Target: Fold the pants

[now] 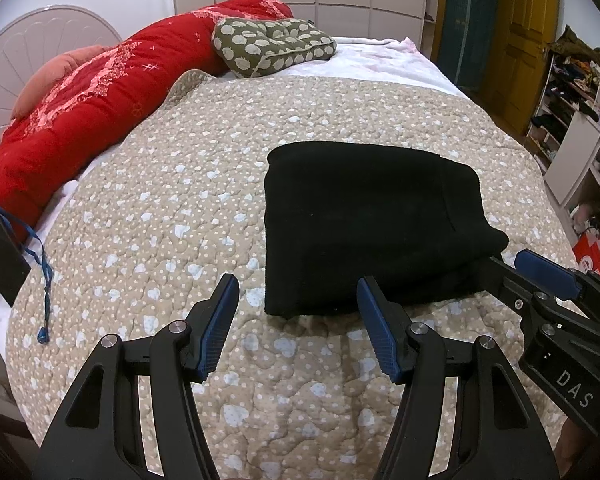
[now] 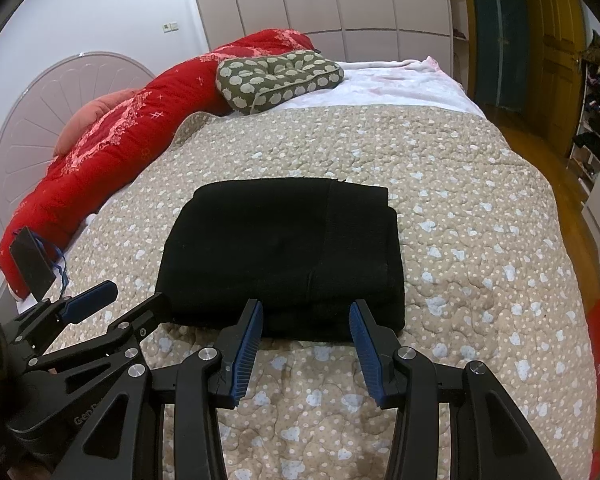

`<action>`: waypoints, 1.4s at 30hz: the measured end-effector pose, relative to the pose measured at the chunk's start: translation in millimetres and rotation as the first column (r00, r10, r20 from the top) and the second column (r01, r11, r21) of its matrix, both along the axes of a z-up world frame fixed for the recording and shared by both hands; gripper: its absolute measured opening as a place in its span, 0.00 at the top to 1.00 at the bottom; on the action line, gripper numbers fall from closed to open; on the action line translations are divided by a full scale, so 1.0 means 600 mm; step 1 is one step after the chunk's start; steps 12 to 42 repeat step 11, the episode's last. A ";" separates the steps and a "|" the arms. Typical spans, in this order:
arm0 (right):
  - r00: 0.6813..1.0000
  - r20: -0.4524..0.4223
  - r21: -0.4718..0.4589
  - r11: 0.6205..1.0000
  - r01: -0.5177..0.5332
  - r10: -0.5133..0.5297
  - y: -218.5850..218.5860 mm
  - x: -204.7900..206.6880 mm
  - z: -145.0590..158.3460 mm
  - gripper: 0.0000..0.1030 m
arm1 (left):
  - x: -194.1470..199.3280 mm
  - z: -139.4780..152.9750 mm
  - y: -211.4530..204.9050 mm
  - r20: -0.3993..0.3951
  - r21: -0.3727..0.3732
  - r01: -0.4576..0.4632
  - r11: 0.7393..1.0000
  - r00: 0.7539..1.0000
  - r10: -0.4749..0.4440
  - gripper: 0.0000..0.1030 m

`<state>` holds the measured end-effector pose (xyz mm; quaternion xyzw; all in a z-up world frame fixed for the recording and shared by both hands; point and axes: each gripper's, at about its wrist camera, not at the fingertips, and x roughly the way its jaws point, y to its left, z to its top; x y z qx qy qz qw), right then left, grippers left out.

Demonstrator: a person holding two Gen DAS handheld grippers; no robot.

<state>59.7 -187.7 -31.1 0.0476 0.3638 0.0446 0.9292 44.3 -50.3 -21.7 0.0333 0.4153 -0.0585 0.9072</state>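
Note:
The black pants (image 1: 372,224) lie folded into a compact rectangle on the beige quilted bedspread (image 1: 172,184); they also show in the right wrist view (image 2: 288,252). My left gripper (image 1: 298,292) is open and empty, just short of the pants' near left corner. My right gripper (image 2: 306,308) is open and empty, its fingertips at the pants' near edge. The right gripper also shows in the left wrist view (image 1: 516,268) at the pants' near right corner. The left gripper shows in the right wrist view (image 2: 136,294) at the near left corner.
A red quilt (image 1: 80,120) and a green patterned cushion (image 1: 272,46) lie at the bed's far left. A black card on a blue cord (image 1: 0,248) sits at the left edge. Shelves (image 1: 580,120) and a yellow door (image 1: 528,32) stand to the right.

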 end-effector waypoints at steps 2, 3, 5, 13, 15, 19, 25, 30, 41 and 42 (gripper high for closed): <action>1.000 0.002 0.001 1.000 0.000 0.000 -0.001 -0.001 0.001 0.58 | 0.000 0.001 0.000 0.002 -0.002 0.002 1.000 1.000 -0.002 0.40; 1.000 0.003 0.002 1.000 0.000 0.000 -0.001 -0.001 0.002 0.58 | -0.001 0.001 0.000 0.006 -0.004 0.003 1.000 1.000 -0.003 0.40; 1.000 0.007 0.008 1.000 0.005 -0.005 -0.007 -0.002 0.004 0.58 | -0.004 0.002 -0.001 0.016 -0.009 0.010 1.000 1.000 -0.010 0.40; 0.993 0.036 -0.058 0.992 0.115 -0.113 -0.077 -0.005 0.002 0.58 | -0.007 0.001 0.011 0.024 -0.018 0.021 1.000 1.000 -0.020 0.40; 0.993 0.036 -0.058 0.992 0.115 -0.113 -0.077 -0.005 0.002 0.58 | -0.007 0.001 0.011 0.024 -0.018 0.021 1.000 1.000 -0.020 0.40; 0.993 0.036 -0.058 0.992 0.115 -0.113 -0.077 -0.005 0.002 0.58 | -0.007 0.001 0.011 0.024 -0.018 0.021 1.000 1.000 -0.020 0.40; 0.993 0.036 -0.058 0.992 0.115 -0.113 -0.077 -0.005 0.002 0.58 | -0.007 0.001 0.011 0.024 -0.018 0.021 1.000 1.000 -0.020 0.40; 0.993 0.036 -0.058 0.992 0.115 -0.113 -0.077 -0.005 0.002 0.58 | -0.007 0.001 0.011 0.024 -0.018 0.021 1.000 1.000 -0.020 0.40; 0.993 0.036 -0.058 0.992 0.115 -0.113 -0.077 -0.005 0.002 0.58 | -0.007 0.001 0.011 0.024 -0.018 0.021 1.000 1.000 -0.020 0.40; 0.993 0.036 -0.058 0.992 0.115 -0.113 -0.077 -0.005 0.002 0.58 | -0.007 0.001 0.011 0.024 -0.018 0.021 1.000 1.000 -0.020 0.40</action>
